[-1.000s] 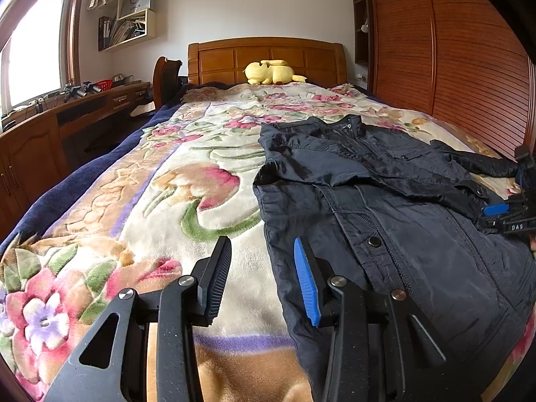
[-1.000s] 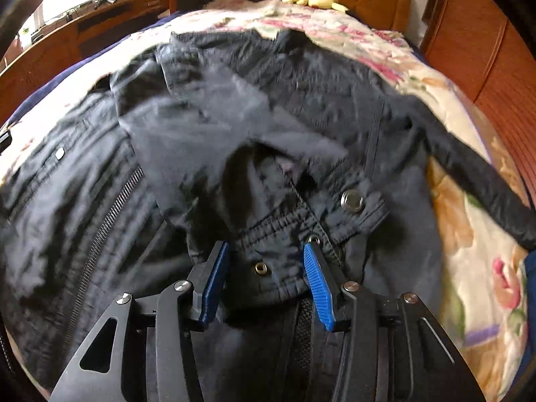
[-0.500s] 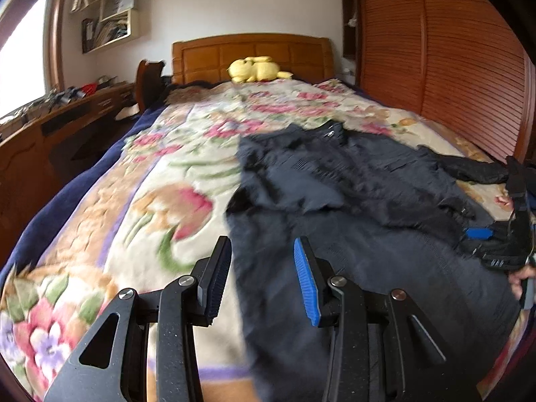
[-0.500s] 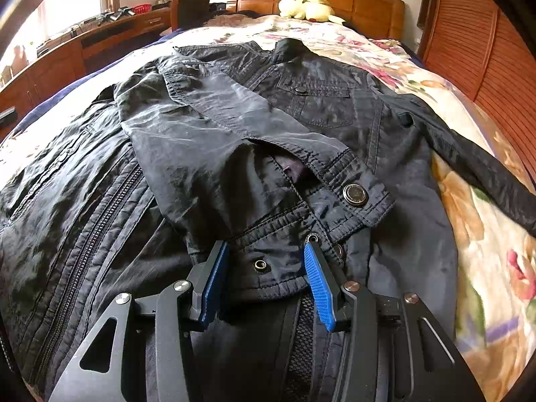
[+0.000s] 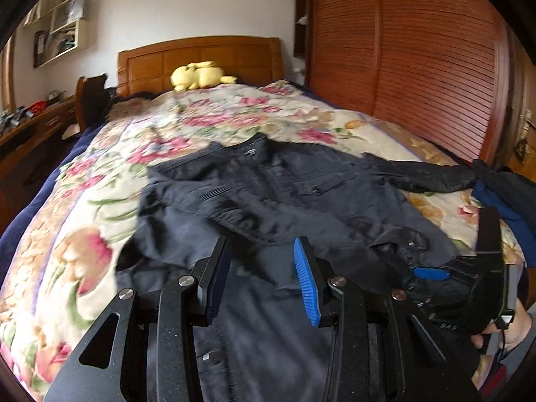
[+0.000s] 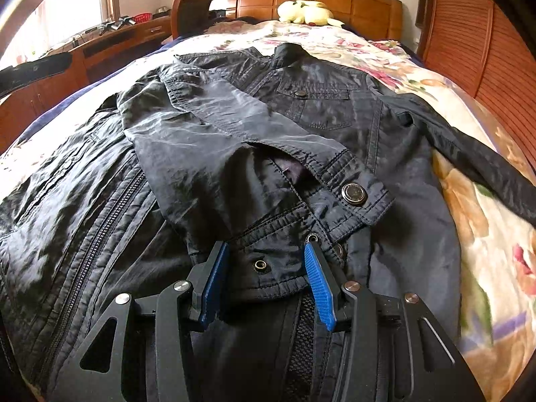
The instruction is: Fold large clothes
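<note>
Jacket (image 6: 301,127) lay front-up on the floral bedspread (image 5: 100,201), one sleeve (image 6: 234,154) already crossed over the chest and the other sleeve (image 6: 485,160) trailing out toward the wardrobe side. My right gripper (image 6: 264,278) sat partly open with the folded sleeve's cuff (image 6: 278,261) between its pads, though I could not tell whether they pinched it; my left gripper (image 5: 259,278) hung partly open and empty above the hem. I judged the sleeve fold half done, the next move being to bring in the trailing sleeve.

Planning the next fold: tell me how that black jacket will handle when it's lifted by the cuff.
The jacket will probably go limp and drape, judging by its many creases. Its glossy fabric looks slippery, so the cuff could slide between the right gripper pads. The zipper and snaps likely add some weight.
</note>
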`<state>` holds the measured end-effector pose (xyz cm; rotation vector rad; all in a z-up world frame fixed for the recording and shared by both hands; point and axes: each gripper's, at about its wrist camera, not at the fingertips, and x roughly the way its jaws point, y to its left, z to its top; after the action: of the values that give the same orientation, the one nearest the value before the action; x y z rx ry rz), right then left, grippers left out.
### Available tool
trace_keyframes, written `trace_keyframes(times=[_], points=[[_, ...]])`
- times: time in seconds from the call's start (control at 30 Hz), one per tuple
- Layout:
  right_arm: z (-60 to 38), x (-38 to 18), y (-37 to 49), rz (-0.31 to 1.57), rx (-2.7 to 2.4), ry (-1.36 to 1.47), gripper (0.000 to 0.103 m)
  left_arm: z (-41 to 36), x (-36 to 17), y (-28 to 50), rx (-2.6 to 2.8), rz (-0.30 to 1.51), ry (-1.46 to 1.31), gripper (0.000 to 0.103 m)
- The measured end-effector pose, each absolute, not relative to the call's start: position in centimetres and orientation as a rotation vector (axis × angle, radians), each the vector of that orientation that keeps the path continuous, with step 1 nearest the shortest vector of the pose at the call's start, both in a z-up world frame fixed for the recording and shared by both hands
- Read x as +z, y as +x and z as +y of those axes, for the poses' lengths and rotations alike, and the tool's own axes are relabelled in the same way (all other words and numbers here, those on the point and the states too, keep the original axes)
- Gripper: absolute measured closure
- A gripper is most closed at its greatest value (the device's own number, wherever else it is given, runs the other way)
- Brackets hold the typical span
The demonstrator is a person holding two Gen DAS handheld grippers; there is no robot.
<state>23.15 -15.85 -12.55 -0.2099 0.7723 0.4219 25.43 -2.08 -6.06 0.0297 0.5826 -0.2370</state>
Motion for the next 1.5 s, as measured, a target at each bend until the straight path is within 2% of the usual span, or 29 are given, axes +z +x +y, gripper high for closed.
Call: trace_keyframes(times=[0.57, 0.93, 1.13, 1.17, 1.37, 1.5], points=[[-15.8, -12.6, 23.1, 0.773, 0.422, -0.204, 0.054, -4.2, -14.2, 27.9, -0.27, 0.709, 0.045, 0.063], [-16.2, -12.0, 23.3, 0.796, 0.429, -0.181, 0.054, -4.5, -14.6, 27.9, -0.285, 0.725, 0.049, 0.063], [-19.6, -9.1, 22.6, 0.796, 0.34, -0.158, 0.054, -4.6, -14.7, 28.1, -0.287, 0.729, 0.051, 0.063], [-20.2, -8.6, 22.6, 0.789, 0.327, -0.152, 0.053, -4.6, -14.7, 28.1, -0.287, 0.73, 0.051, 0.063], [-26.0, -5.6, 25.1, 0.727, 0.189, -0.114, 0.034, -4.7, -14.7, 28.1, -0.287, 0.731, 0.053, 0.063], [-29.7, -6.3, 28.8, 0.736, 0.085, -0.097, 0.033, -4.7, -14.8, 28.1, -0.287, 0.73, 0.053, 0.063]])
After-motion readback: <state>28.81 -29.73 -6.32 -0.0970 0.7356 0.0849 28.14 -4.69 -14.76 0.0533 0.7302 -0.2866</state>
